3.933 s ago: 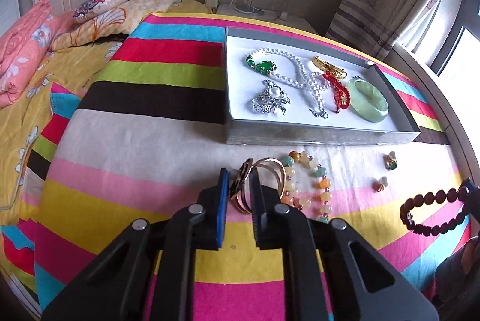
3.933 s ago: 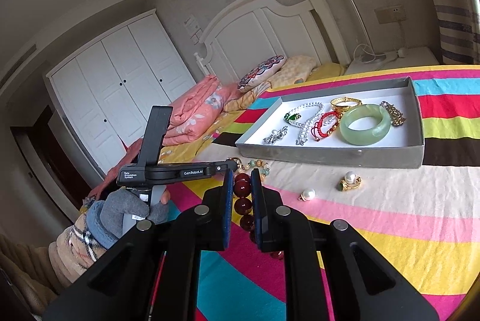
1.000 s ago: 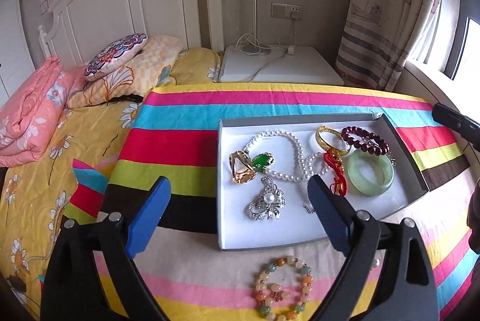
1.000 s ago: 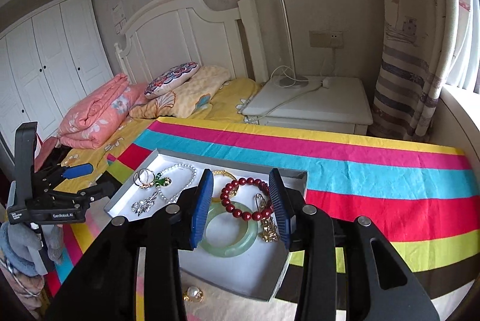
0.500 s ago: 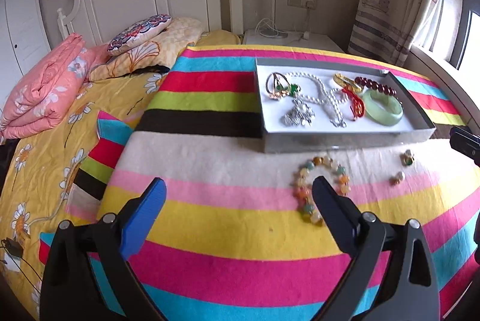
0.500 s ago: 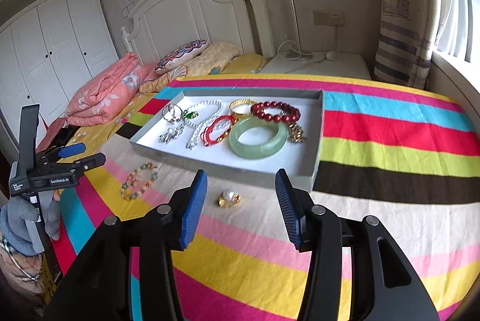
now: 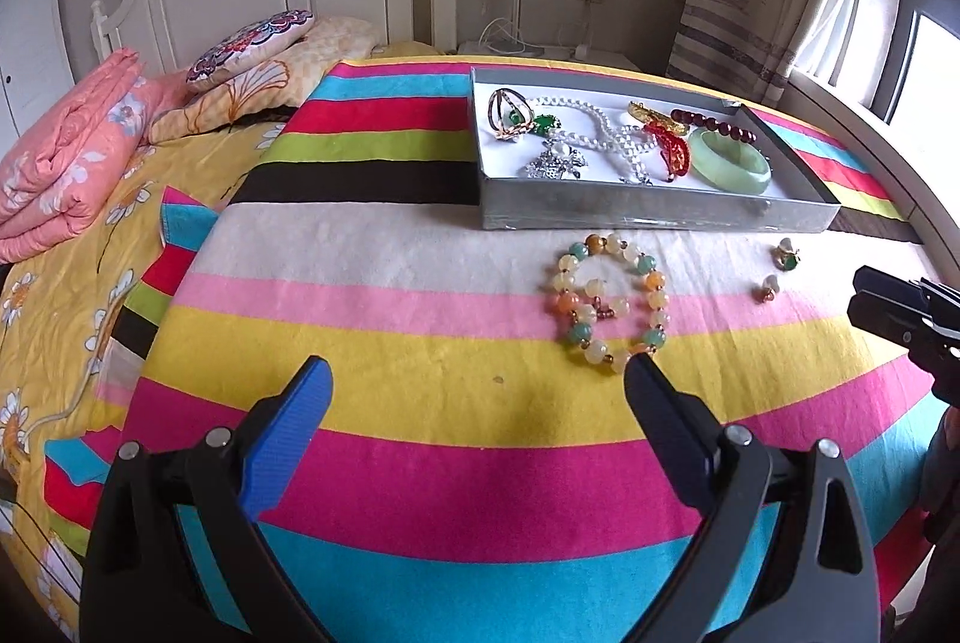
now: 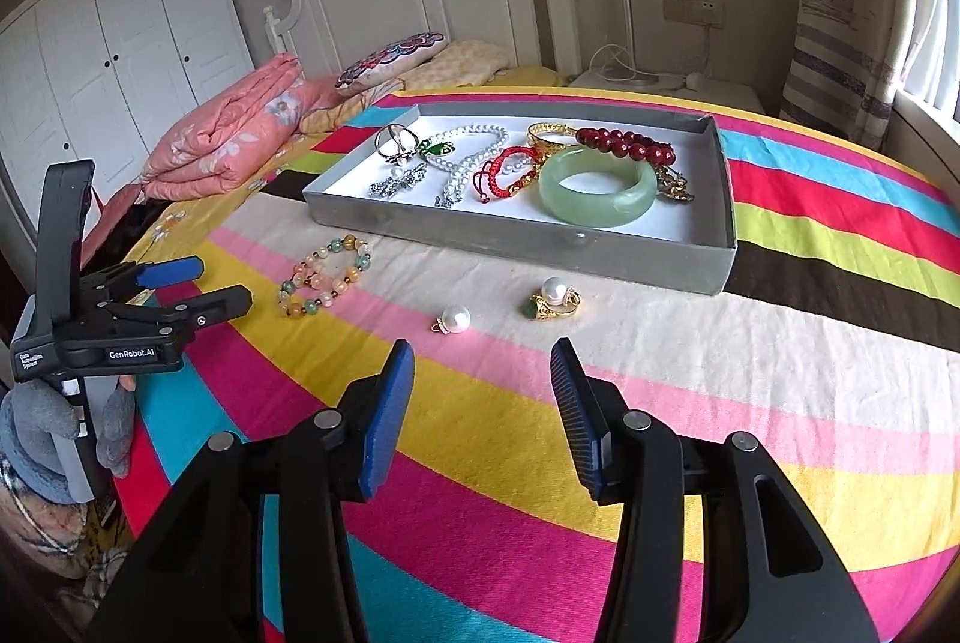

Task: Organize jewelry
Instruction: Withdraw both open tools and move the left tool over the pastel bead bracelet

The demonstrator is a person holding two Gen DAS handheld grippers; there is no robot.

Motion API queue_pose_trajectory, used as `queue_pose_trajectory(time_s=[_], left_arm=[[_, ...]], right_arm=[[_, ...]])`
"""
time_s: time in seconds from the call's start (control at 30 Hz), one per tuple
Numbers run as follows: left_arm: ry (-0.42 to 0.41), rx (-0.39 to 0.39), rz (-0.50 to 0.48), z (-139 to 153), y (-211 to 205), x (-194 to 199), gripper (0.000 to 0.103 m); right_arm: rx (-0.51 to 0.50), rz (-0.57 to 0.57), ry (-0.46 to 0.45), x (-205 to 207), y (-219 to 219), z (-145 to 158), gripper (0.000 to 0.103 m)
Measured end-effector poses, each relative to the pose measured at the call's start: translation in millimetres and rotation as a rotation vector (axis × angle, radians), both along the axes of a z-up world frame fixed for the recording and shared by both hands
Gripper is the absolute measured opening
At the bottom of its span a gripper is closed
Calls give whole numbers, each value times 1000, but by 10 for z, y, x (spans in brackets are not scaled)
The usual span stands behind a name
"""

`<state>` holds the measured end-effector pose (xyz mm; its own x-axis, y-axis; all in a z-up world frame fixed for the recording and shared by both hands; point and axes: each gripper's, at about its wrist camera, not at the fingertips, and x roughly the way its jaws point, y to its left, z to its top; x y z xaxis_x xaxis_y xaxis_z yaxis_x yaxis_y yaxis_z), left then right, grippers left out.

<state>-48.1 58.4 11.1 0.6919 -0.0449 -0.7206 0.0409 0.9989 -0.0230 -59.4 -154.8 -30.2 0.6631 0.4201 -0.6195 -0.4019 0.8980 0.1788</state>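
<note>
A grey tray (image 7: 654, 214) (image 8: 516, 238) on the striped bedspread holds a jade bangle (image 8: 597, 190), a dark red bead bracelet (image 8: 624, 143), a pearl necklace, gold rings and other pieces. In front of it lie a multi-coloured bead bracelet (image 7: 651, 280) (image 8: 318, 278), a pearl pendant (image 8: 454, 319) (image 7: 770, 286) and a gold pearl ring (image 8: 555, 299) (image 7: 787, 256). My left gripper (image 7: 477, 373) (image 8: 216, 283) hovers open and empty just short of the bead bracelet. The right gripper (image 8: 482, 349) is open and empty, near the pendant and ring.
Folded pink quilt (image 8: 228, 132) and pillows (image 7: 252, 42) lie at the bed's left by the white headboard. A nightstand with cables (image 8: 654, 81) and a curtain (image 7: 756, 0) stand behind. A gloved hand (image 8: 36, 421) holds the left gripper at the bed's edge.
Both grippers pulled back from above the tray and sank toward the bedspread. The gold rings and dark red bracelet they held earlier now lie in the tray. The right jaws stand wider.
</note>
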Motion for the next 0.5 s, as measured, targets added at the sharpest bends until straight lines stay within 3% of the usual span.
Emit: queue_pose_trajectory(time_s=[0.2, 0.43, 0.5], left_arm=[[0, 7, -23, -3, -34, -19, 97], [1, 87, -88, 19, -235, 2, 97], [13, 70, -114, 21, -305, 38, 97]], right_arm=[[49, -7, 11, 15, -84, 0, 46], [72, 27, 15, 2, -77, 9, 46], [63, 34, 12, -7, -53, 10, 46]])
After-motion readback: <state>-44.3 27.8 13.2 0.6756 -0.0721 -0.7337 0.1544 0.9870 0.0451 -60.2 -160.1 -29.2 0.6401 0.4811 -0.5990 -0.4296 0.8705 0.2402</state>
